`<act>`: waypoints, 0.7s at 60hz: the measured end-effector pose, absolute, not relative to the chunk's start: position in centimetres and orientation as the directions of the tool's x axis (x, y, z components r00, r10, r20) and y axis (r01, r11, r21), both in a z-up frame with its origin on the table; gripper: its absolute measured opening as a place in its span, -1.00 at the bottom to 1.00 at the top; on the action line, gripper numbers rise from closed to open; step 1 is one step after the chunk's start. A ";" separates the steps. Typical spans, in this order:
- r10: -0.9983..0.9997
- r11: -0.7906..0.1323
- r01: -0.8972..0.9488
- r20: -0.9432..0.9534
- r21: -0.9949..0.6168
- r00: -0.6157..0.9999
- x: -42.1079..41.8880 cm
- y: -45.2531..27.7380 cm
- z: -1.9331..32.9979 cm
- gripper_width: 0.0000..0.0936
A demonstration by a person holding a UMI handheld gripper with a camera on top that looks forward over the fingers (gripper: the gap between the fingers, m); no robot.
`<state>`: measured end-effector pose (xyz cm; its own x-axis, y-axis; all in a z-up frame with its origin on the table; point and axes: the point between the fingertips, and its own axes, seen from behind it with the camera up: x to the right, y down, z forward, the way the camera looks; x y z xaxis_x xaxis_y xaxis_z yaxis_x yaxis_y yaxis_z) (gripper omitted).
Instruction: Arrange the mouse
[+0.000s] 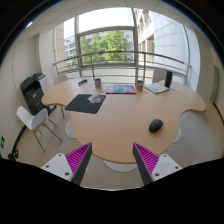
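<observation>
We see a big wooden table (pixel 115 125) by the windows (pixel 105 45), a white chair (pixel 36 120) beside it, a dark mat (pixel 86 103) on top. Mouse (pixel 156 125) sits on the table beyond the fingers. Gripper (pixel 113 160) released, holding nothing.

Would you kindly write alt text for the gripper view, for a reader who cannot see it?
A dark mouse lies on a light wooden table, well beyond the open, empty tongs. Farther back lie a dark mouse mat and a laptop, before large windows.
</observation>
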<state>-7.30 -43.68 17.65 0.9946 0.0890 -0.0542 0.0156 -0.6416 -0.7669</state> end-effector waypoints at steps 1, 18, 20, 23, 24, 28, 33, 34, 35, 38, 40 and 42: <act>0.076 -0.654 0.012 -0.050 -0.757 0.996 -6.9 -43.9 17.3 0.78; -0.040 -0.695 -0.004 0.033 -0.719 0.999 6.8 -38.4 6.3 0.78; -0.050 -0.687 -0.009 0.035 -0.727 0.998 8.3 -36.9 5.0 0.78; -0.060 -0.675 -0.020 0.028 -0.738 0.998 10.0 -34.3 3.4 0.78; -0.061 -0.671 -0.025 0.022 -0.741 0.998 10.3 -33.5 2.9 0.78; -0.065 -0.652 -0.032 0.014 -0.758 0.998 11.7 -30.2 1.7 0.78; -0.079 -0.645 -0.049 0.003 -0.762 0.997 13.4 -26.7 0.2 0.78; -0.083 -0.647 -0.058 -0.006 -0.760 0.997 13.6 -26.1 -0.1 0.77; -0.085 -0.649 -0.068 -0.016 -0.758 0.996 13.7 -25.6 -0.3 0.77; -0.094 -0.651 -0.098 -0.048 -0.752 0.994 13.9 -24.0 -0.9 0.78; -0.100 -0.650 -0.113 -0.063 -0.752 0.993 14.1 -23.0 -0.9 0.77; -0.108 -0.650 -0.124 -0.071 -0.750 0.992 14.4 -22.1 -1.0 0.79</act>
